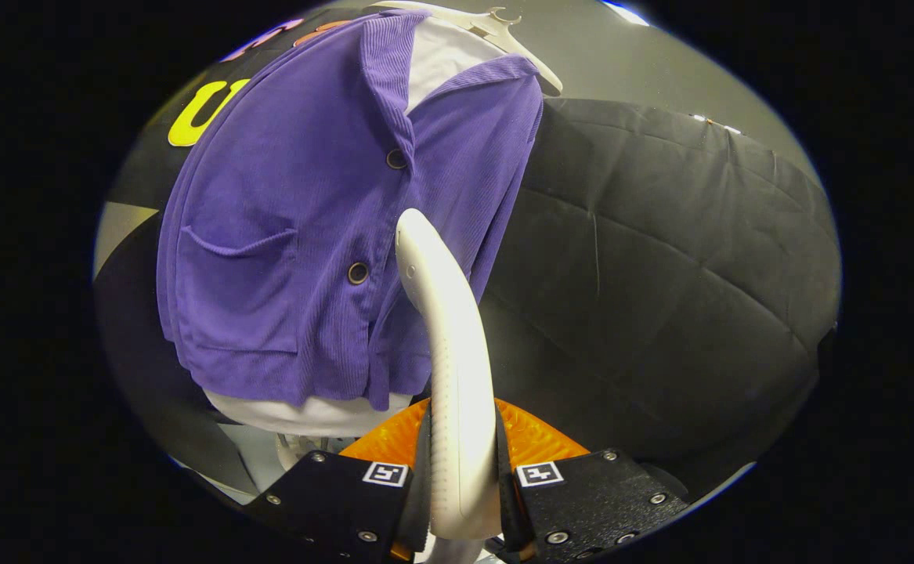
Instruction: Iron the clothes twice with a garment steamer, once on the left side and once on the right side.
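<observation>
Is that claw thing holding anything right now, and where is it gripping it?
Yes. The gripper is shut on the white garment steamer, both fingers pressing its handle near the lower end; its head reaches up to the purple jacket.

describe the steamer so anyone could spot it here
Start at the purple corduroy jacket hanging on a hanger. In front of its buttoned edge rises the garment steamer, clamped in the gripper. It is the one smooth, pale, curved wand.
</observation>
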The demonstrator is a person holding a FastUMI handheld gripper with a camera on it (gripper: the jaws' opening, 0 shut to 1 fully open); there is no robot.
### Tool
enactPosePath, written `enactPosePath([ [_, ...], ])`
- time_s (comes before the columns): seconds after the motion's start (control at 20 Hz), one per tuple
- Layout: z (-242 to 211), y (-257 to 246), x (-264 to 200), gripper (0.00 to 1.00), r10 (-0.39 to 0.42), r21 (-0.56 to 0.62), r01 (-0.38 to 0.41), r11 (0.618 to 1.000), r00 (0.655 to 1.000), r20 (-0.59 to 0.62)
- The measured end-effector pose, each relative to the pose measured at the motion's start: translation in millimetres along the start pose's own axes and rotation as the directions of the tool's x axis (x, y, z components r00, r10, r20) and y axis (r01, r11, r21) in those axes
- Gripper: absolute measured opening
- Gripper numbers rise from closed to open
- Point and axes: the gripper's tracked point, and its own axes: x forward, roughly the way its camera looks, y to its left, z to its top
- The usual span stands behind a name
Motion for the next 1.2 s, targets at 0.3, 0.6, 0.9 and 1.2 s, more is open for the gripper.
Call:
enactPosePath([
  [0.3,-29,3,-9,0.36,0.085,-0.017,-0.085,0.996,0.996,-0.002],
  [0.6,-41,20,-48,0.36,0.190,0.004,-0.190,0.982,0.982,-0.005],
  [0.9,-38,43,-128,0.36,0.306,-0.005,-0.306,0.952,0.952,0.028],
  [1.2,-15,43,-210,0.36,0.380,0.046,-0.386,0.921,0.919,0.108],
])
